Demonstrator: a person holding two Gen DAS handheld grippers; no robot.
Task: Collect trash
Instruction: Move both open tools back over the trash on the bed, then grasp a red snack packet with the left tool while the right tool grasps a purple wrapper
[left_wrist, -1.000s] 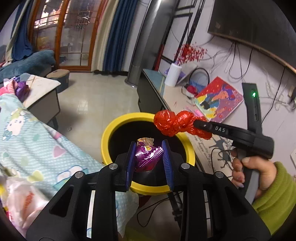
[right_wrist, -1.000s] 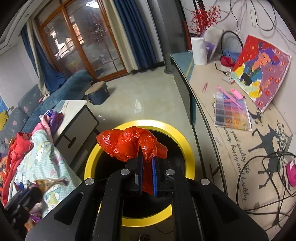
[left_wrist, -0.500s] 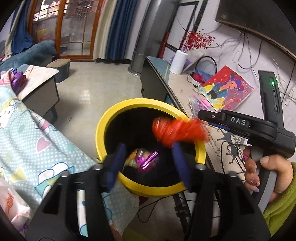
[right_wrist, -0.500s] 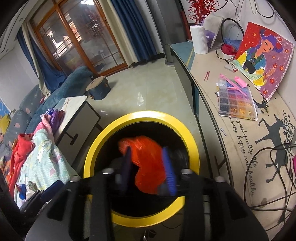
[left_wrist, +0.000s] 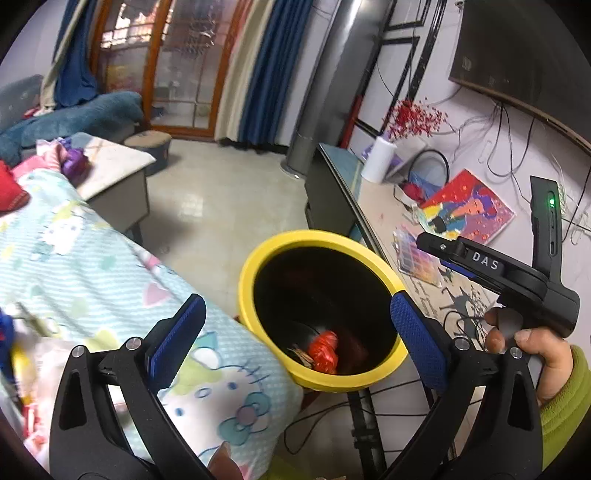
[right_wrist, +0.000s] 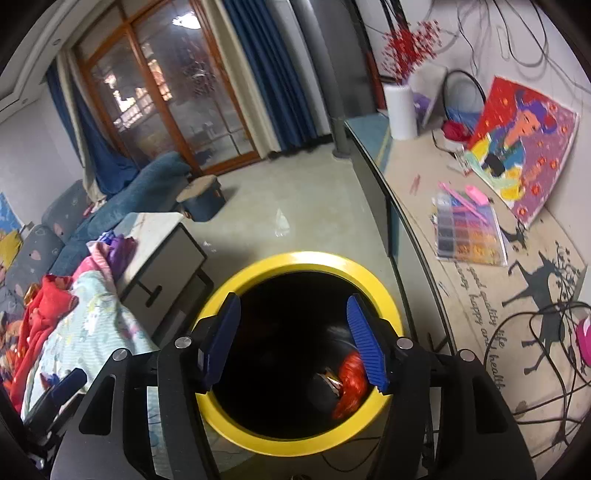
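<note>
Colourful painting (right_wrist: 521, 147) and white vase (right_wrist: 400, 110) on the side counter (right_wrist: 413, 206)

Long sideboard (right_wrist: 406, 206) carries a white vase (right_wrist: 400, 110), a painting (right_wrist: 524, 147) leaning on the wall, a bead organizer tray (right_wrist: 469, 236) and black cables (right_wrist: 554, 332). Yellow-rimmed bin (right_wrist: 299, 262) stands on the floor (right_wrist: 295, 199) beside it.

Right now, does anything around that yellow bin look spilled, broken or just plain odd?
Nothing looks spilled. The red plastic bag lies inside the yellow bin, not on the floor, and both the left gripper and the right gripper are open and empty. Only the cables on the side counter are tangled.
</note>
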